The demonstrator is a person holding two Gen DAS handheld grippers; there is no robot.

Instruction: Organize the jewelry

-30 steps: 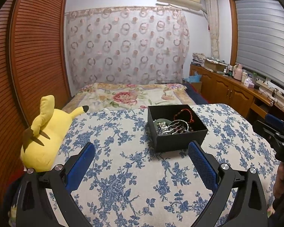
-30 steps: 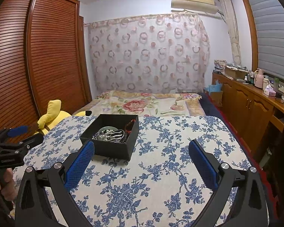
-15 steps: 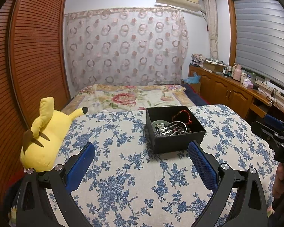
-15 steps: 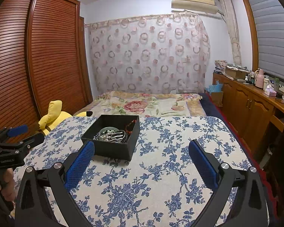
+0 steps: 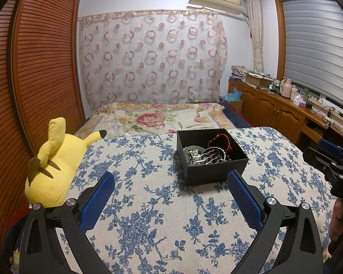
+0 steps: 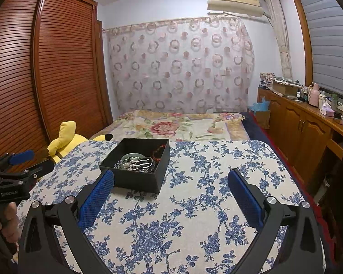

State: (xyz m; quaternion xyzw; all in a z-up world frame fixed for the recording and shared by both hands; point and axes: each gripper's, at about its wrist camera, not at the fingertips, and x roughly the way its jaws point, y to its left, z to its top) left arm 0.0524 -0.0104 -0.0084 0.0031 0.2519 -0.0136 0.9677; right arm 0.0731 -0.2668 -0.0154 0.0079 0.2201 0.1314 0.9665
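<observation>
Item 1: black box [image 5: 211, 157], open top, on the desk [image 5: 148, 205] w/ blue-floral cloth, toward the far edge. Holds the jewelry [image 5: 204, 154] in one tangled heap: pearl-like beads, a wavy silver hair pin, a greenish round piece, a red cord bracelet [image 5: 218, 140] against the back wall.

Item 2: left hand-held gripper [image 5: 170, 182], jaws spread wide, nothing between them, short of the box's near wall.

Item 3: right hand-held gripper [image 6: 170, 182], also spread wide and empty; its left finger lies close to the box's near corner in its own view.

Item 4: yellow plush toy [image 5: 57, 159] at the desk's left edge (not part of the job).

Risks, as judged from here: the pieces look interlocked, so if you pinch one strand you'll prob. lift several, or drag the light box across the cloth. Thin chains may slip from the padded fingers. Coming in too low could nudge the box wall toward the far edge.
</observation>
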